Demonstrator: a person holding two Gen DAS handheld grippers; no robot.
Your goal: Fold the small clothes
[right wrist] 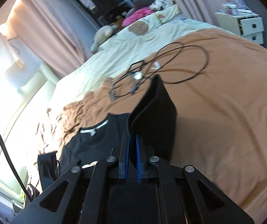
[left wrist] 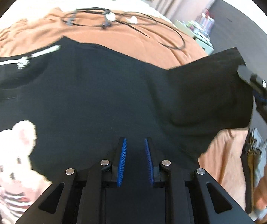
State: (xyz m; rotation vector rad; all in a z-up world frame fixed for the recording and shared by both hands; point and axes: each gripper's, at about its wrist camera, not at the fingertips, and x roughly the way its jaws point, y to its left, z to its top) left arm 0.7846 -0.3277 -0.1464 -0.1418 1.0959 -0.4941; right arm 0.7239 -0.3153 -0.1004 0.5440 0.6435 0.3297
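Observation:
A black T-shirt (left wrist: 96, 93) with a white bear print (left wrist: 12, 158) lies spread on the orange sheet (left wrist: 124, 39). My left gripper (left wrist: 135, 142) hovers low over the shirt's body, jaws open and empty. My right gripper (right wrist: 132, 140) is shut on the shirt's sleeve (right wrist: 156, 115) and holds it lifted off the bed. In the left wrist view the right gripper (left wrist: 260, 85) shows at the right edge, holding the raised sleeve (left wrist: 208, 85). The collar with its white label (right wrist: 94, 128) lies to the left in the right wrist view.
A looped black cable with white plugs (left wrist: 114, 18) lies on the sheet beyond the shirt. A cream duvet with plush toys (right wrist: 142, 28) covers the far bed. A drawer unit (right wrist: 249, 26) stands at the right. Folded clothes (left wrist: 253, 149) lie at the right edge.

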